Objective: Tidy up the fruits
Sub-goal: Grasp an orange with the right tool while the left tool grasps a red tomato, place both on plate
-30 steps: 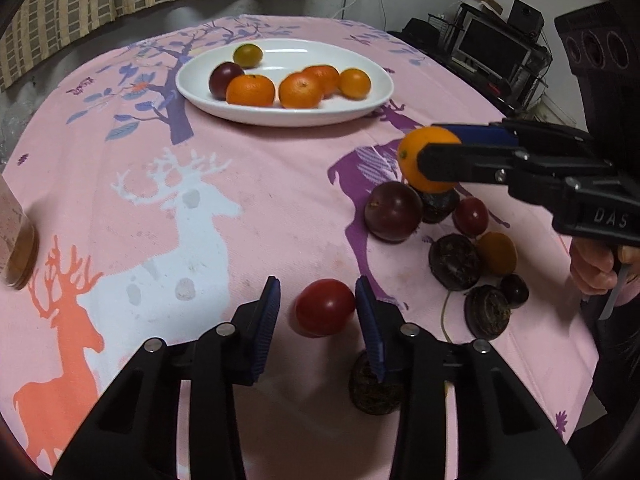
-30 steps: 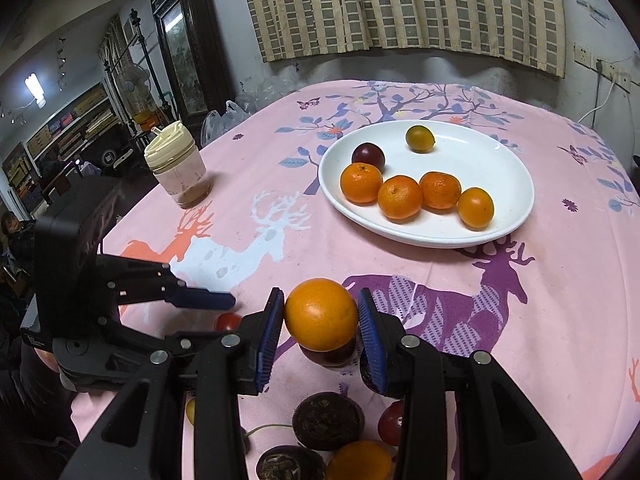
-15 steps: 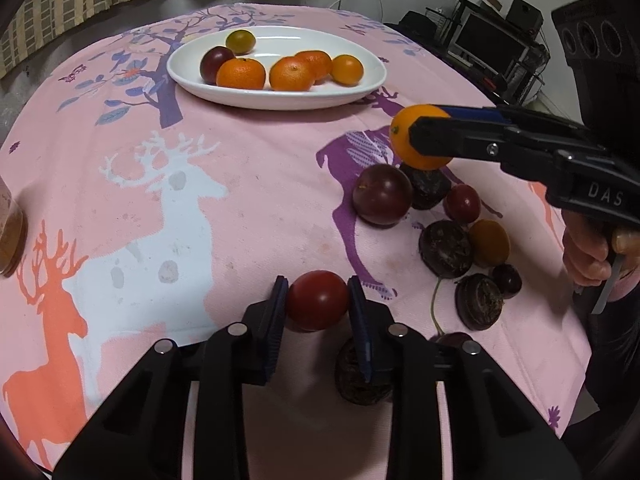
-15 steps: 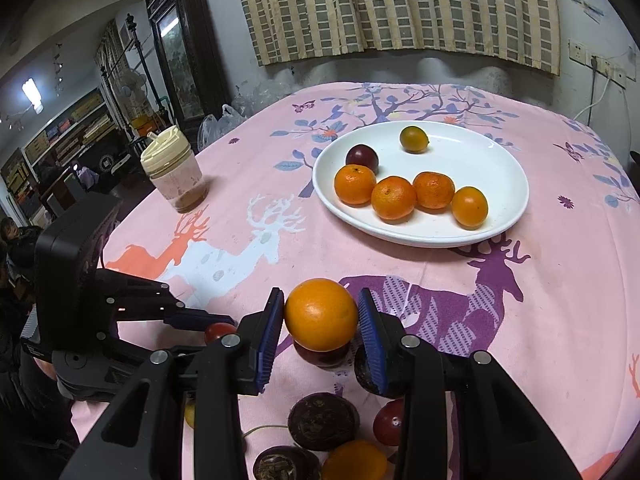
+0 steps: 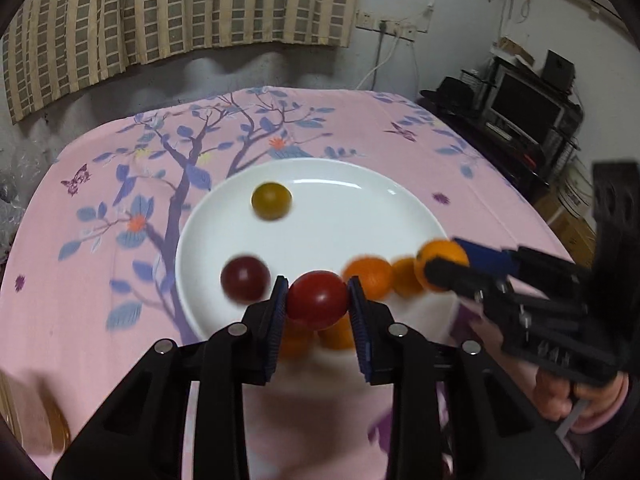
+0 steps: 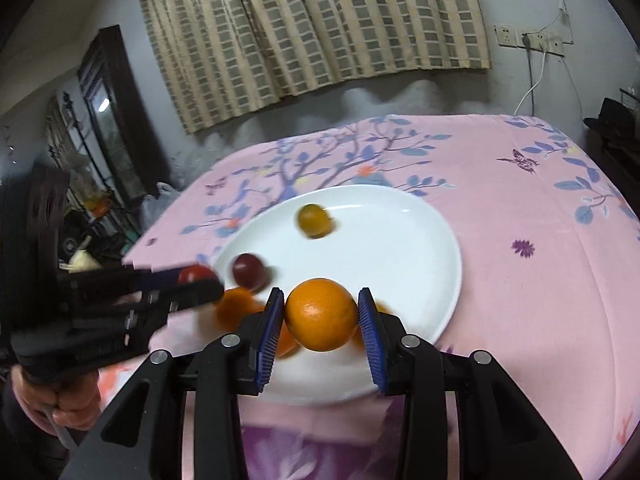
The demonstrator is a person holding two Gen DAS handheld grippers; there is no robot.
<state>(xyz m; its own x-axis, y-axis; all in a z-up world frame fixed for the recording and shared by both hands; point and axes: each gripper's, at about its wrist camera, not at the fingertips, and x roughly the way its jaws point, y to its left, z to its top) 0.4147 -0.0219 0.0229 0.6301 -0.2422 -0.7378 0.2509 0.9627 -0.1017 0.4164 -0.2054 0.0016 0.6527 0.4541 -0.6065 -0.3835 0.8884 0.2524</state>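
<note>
My left gripper [image 5: 317, 301] is shut on a red tomato [image 5: 317, 299] and holds it above the near rim of the white plate [image 5: 344, 208]. My right gripper [image 6: 322, 316] is shut on an orange [image 6: 321, 314] above the plate's [image 6: 400, 248] near side. The plate holds a yellow-green fruit [image 5: 271, 201], a dark red fruit [image 5: 245, 278] and several oranges [image 5: 368, 276], partly hidden by the fingers. The right gripper with its orange [image 5: 440, 260] shows in the left view, the left gripper with its tomato [image 6: 195, 274] in the right view.
The plate sits on a pink tablecloth with tree prints [image 5: 192, 148]. A checked curtain [image 6: 312, 32] hangs behind the table. A TV stand [image 5: 524, 120] is at the right. A dark cabinet [image 6: 108, 120] stands to the left.
Both grippers lifted their fruit and moved forward from the loose fruit pile to the plate. The left gripper closed on the tomato and raised it off the cloth.
</note>
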